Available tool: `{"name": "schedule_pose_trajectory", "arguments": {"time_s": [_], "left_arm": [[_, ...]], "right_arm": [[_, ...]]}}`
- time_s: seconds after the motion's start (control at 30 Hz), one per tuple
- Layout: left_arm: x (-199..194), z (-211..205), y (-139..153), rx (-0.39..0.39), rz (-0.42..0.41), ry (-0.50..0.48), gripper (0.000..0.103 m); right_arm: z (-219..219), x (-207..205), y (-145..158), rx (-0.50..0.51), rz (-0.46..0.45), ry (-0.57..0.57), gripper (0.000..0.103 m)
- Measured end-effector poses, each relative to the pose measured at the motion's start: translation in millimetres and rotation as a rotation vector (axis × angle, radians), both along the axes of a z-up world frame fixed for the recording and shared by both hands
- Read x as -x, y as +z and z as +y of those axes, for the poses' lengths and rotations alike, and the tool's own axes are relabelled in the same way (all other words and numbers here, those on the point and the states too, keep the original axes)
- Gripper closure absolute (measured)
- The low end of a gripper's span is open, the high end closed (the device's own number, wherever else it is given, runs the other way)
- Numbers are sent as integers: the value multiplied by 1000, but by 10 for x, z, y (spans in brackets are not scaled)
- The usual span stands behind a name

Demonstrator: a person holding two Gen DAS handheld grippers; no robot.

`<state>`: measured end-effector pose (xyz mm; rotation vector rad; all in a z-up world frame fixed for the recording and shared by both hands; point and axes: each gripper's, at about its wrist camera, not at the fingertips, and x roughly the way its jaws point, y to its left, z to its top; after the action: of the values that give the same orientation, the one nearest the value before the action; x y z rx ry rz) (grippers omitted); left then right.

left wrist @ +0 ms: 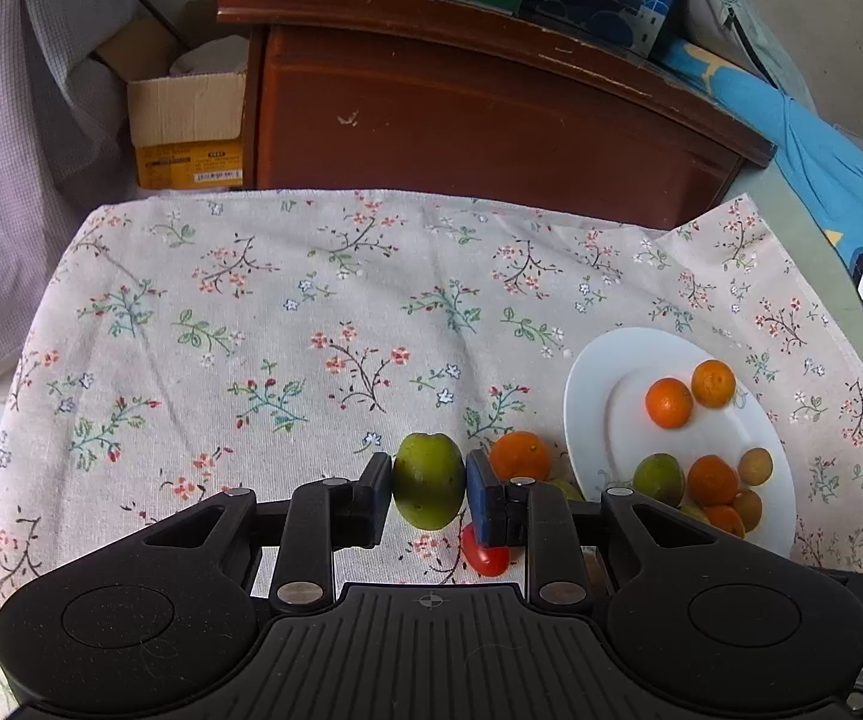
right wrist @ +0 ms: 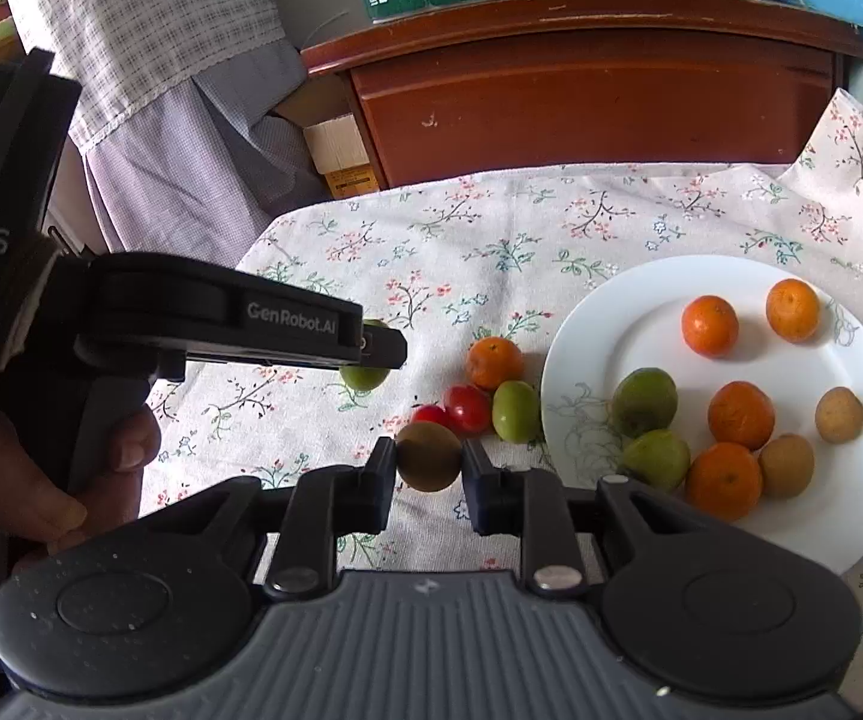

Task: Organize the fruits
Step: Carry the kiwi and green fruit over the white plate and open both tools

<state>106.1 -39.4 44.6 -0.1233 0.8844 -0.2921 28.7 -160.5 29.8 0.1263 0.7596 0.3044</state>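
A: So, both grippers are loaded. The left gripper (left wrist: 429, 489) has its jaws clamped on a green fruit (left wrist: 428, 480); the right gripper (right wrist: 429, 468) has its jaws clamped on a brown fruit (right wrist: 428, 456).

B: And how far along is it?

A: More than half, I'd judge. The plate (right wrist: 605, 324), right of the right jaws, already holds about nine fruits. Left on the cloth (left wrist: 287, 276), just beyond those jaws: an orange (right wrist: 494, 363), two tomatoes (right wrist: 467, 409) and a green one (right wrist: 515, 411).

B: Anything unclear?

A: The left gripper's body covers most of its green fruit in the right view. In the left view, the plate's near edge and the loose fruits sit partly behind the jaw.
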Motion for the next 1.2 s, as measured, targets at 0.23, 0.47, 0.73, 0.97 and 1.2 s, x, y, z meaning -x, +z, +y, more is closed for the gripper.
{"name": "schedule_pose_trajectory", "arguments": {"time_s": [0.23,0.47,0.73,0.97,1.2], "left_arm": [[64,-105,196,-38,-86,-27,79],[147,-292,338,-52,-159,-97,79],[151,-521,396,-23,-190,-159,79],[128,-726,330,-20,-191,-211,79],[54,-839,216,-5,-157,-245,79]], "right_arm": [[-162,-11,205,-19,-57,-51,79],[-465,-33,448,-44,-127,-144,79],[-820,-30,590,-80,-168,-259,79],[-974,-50,588,-97,-157,-322,79],[-1103,-89,461,-141,-79,-406,79]]}}
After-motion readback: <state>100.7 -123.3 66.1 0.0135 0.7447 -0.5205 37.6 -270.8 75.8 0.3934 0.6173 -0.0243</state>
